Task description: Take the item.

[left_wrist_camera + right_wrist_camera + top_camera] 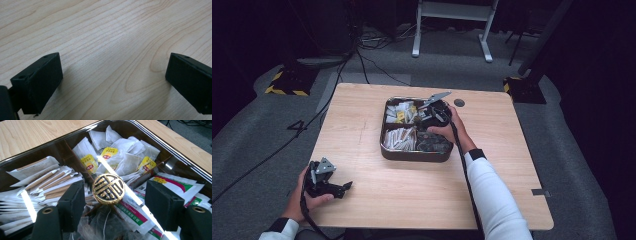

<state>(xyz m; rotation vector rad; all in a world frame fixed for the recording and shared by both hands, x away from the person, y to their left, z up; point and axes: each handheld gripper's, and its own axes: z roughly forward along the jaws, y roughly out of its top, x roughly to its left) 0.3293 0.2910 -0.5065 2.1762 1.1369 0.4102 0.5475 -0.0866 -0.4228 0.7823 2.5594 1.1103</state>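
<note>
Over the tray [387, 150], right tongs [113, 195] gape around a gold knob [108, 189]; left tongs [112, 82] spread.

Tray [384, 150] sits mid-table [362, 200], the right gripper [116, 200] over its middle knob [108, 189]; tea bags [125, 160] behind, left gripper [324, 180] at the near-left corner.

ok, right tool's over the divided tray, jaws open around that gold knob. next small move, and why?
Probably close the right tool on the gold knob. The knob sits between the open jaws, nearer one jaw, neither pad touching it, at the centre of the tray. Centre slightly first so both pads meet it evenly.
</note>
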